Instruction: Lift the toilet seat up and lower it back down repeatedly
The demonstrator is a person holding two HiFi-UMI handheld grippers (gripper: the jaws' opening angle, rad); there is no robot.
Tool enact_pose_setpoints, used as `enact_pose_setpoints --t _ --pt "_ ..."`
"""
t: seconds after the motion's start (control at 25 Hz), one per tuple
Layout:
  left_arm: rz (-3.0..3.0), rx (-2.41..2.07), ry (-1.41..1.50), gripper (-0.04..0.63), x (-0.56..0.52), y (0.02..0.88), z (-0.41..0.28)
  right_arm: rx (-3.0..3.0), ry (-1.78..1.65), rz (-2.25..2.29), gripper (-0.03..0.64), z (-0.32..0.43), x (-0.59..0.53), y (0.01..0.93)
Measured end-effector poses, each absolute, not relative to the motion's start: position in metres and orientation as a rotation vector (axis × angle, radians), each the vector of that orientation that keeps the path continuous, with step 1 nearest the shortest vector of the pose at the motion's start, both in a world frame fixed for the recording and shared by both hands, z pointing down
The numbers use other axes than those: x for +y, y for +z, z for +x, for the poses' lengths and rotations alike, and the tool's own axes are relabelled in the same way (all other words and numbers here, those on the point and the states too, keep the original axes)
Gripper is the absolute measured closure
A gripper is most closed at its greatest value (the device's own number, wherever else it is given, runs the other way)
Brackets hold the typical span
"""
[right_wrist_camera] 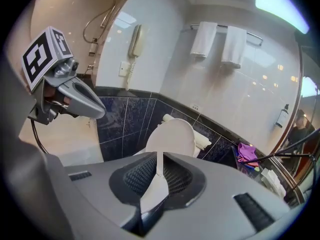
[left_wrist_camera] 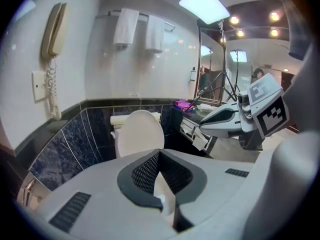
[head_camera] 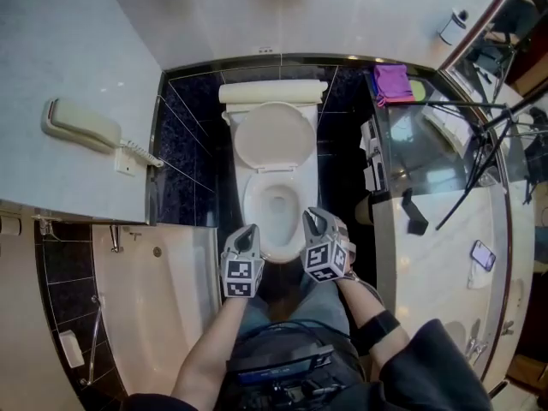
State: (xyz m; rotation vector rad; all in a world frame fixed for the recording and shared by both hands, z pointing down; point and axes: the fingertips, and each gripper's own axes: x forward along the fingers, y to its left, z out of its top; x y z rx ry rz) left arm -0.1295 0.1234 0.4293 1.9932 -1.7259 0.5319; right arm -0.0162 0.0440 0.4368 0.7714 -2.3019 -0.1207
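The toilet stands on the dark-tiled floor, between the bathtub (head_camera: 163,315) on the left and the vanity surface (head_camera: 445,221) on the right. Its lid (head_camera: 274,135) is raised and leans back against the tank (head_camera: 272,92). From the head view, the toilet seat (head_camera: 250,197) looks to lie flat on the bowl rim, with the open bowl showing through it.

Both claws hang side by side above the front edge of the bowl, well clear of the seat, pointing forward and down toward the lid. In its own view, the pads of the left claw (left_wrist_camera: 160,154) meet at the tips. Nothing is gripped, and only a wedge of white toilet shows through the gap behind the tips. The right claw (right_wrist_camera: 159,156) is nearly closed. A thin slit runs between its pads and the white of the toilet shows through it, but nothing is held. Each claw's marker cube shows in the other's view.

A corded telephone (head_camera: 81,127) hangs on the pale wall to the left of the toilet. Two white towels (right_wrist_camera: 215,39) hang on a rail above the tank. A purple cloth (head_camera: 392,82) lies at the far corner of the surface, beside the tank. A mobile phone (head_camera: 483,253) lies near the surface's right edge.
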Motion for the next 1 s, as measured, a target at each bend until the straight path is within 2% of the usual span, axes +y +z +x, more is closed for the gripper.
enact_pose_setpoints --t 0.4,0.64,1.0 --pt "2.063 -1.824 0.464 0.595 0.110 0.355 -0.147 -2.405 0.053 0.920 0.560 0.001 0.017 0.368" --pt "2.125 -1.840 0.460 0.595 0.112 0.331 -0.152 -2.432 0.170 0.994 0.560 0.014 0.023 0.358" --pt "2.124 -1.863 0.456 0.595 0.113 0.321 -0.153 -2.410 0.170 1.005 0.560 0.028 0.028 0.359"
